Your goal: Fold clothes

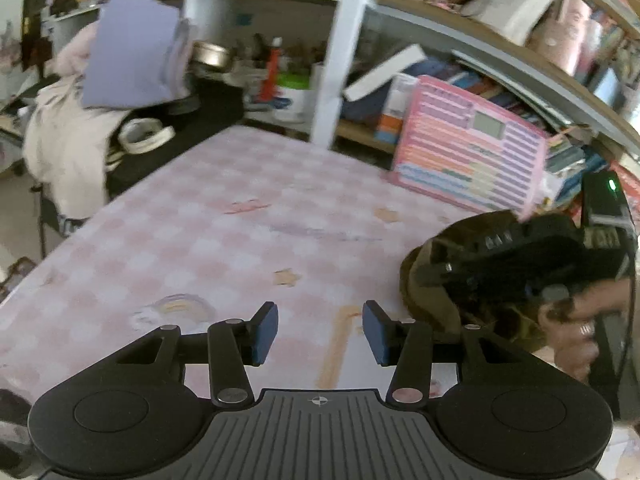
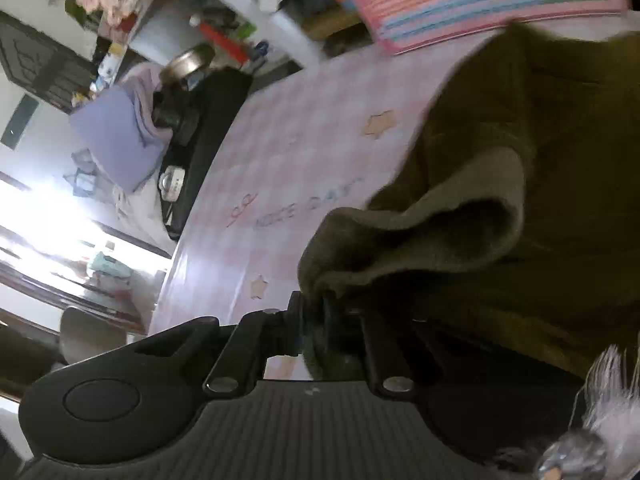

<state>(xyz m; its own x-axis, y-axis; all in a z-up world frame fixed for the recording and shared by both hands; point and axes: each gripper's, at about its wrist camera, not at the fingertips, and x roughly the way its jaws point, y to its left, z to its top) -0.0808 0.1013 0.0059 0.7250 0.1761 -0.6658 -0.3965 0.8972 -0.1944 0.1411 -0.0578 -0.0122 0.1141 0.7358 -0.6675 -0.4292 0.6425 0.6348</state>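
Right claw [image 2: 316, 316] pinches olive garment [image 2: 520, 160]; left claw [image 1: 320, 332] gapes.

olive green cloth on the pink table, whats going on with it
A person is working with a handheld gripper in each hand to fold clothes on a pink checked table. The right gripper has its jaws shut on an edge of the olive green cloth, pulling up a fold while the rest lies bunched on the table. The left gripper hovers over bare tabletop beside it, jaws open and holding nothing. The cloth is not neatly folded yet.
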